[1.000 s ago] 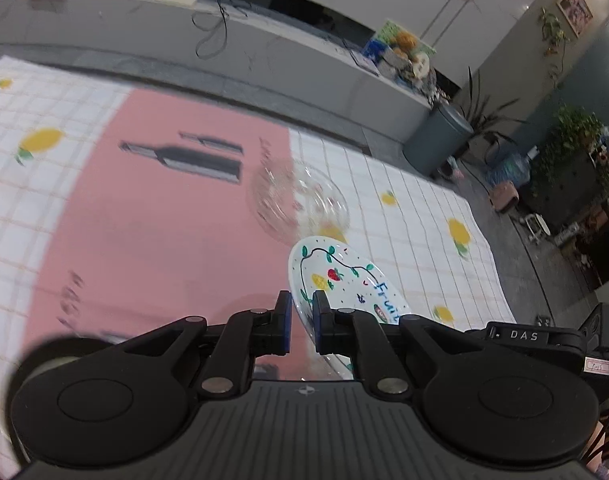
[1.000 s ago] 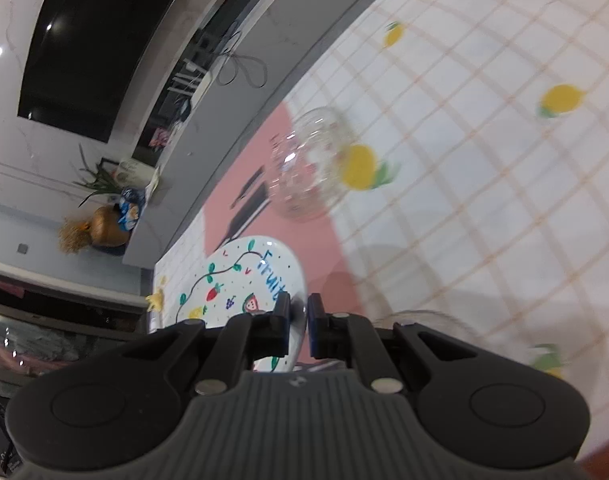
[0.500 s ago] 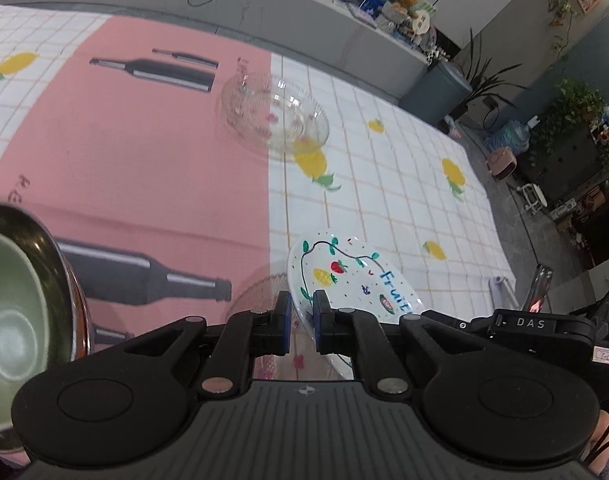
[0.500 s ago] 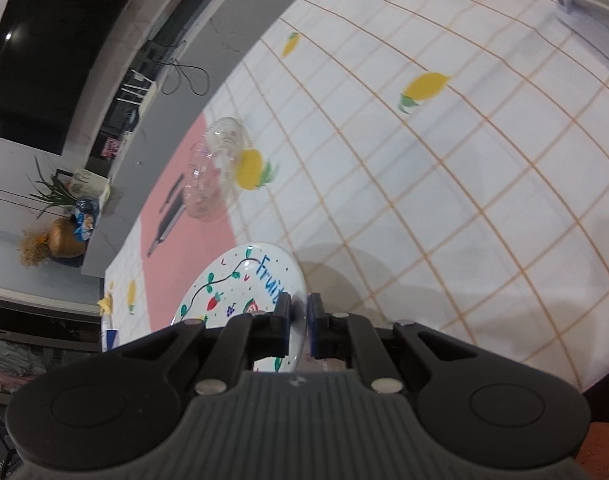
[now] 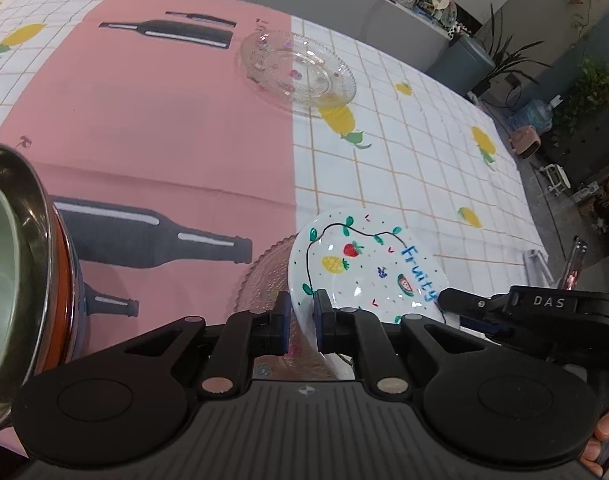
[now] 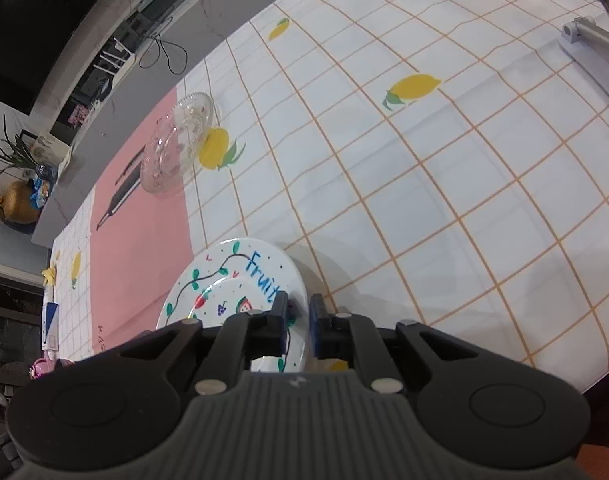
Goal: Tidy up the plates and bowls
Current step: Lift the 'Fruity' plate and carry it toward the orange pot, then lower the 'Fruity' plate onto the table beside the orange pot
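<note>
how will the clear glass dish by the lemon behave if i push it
The glass dish looks rigid and probably fragile, being clear moulded glass. Its low, wide shape suggests it will slide on the tablecloth rather than tip. The smooth rim may be slippery to pinch.

The table is covered by a tablecloth (image 5: 404,152) printed with an orange grid and yellow lemons on white; a central pink panel (image 5: 164,120) carries dark bottle graphics. A clear glass bowl (image 5: 298,72) stands on the cloth, straddling the boundary between the pink panel and the white grid, beside a printed lemon. A textured clear glass plate (image 5: 260,280) lies on the pink panel at the near edge. A stack of bowls (image 5: 24,280) with a metal rim and orange wall stands at the left edge.
</note>
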`<move>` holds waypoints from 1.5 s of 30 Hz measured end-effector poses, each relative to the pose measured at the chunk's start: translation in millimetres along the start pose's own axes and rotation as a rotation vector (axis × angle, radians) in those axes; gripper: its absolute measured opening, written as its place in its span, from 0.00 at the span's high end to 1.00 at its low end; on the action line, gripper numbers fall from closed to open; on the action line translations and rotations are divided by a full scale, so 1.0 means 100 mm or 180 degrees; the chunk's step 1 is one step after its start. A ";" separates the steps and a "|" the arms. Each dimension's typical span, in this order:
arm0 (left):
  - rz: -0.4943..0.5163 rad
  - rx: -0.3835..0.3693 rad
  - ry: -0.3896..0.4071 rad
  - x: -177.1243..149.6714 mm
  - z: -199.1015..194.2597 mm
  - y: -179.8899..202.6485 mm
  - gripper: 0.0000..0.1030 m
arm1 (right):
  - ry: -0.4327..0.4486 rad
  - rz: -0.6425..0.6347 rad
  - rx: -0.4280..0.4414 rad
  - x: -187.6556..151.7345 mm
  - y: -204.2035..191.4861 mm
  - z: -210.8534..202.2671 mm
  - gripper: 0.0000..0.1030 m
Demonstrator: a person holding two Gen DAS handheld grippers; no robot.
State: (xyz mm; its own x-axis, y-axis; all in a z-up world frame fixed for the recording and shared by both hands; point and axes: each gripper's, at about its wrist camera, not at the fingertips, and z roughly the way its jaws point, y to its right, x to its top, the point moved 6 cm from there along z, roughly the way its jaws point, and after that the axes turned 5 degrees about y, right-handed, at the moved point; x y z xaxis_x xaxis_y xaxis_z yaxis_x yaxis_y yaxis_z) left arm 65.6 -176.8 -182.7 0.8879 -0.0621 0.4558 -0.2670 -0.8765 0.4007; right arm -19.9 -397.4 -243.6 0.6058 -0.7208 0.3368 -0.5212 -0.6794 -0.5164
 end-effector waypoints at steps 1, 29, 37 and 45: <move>-0.0018 0.0000 -0.0010 -0.01 0.01 -0.01 0.87 | -0.0009 -0.0009 -0.0007 0.00 0.00 0.01 0.91; 0.0082 0.0224 -0.0035 -0.15 0.12 -0.06 0.88 | -0.0055 -0.0264 -0.0165 -0.07 -0.09 0.12 0.85; 0.0121 0.0226 -0.0037 -0.12 0.12 -0.06 0.88 | -0.0066 -0.0295 -0.0175 -0.09 -0.10 0.15 0.85; 0.0052 0.0054 -0.0067 -0.13 -0.02 -0.08 0.96 | -0.0169 -0.0412 -0.0076 -0.13 -0.17 0.16 0.86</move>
State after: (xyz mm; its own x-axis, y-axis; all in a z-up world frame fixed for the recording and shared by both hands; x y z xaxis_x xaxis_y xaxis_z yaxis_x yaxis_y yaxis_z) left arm 55.3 -168.4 -190.2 0.8912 -0.0864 0.4453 -0.2754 -0.8831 0.3798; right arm -9.5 -373.9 -251.9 0.6996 -0.6189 0.3570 -0.4503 -0.7699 -0.4522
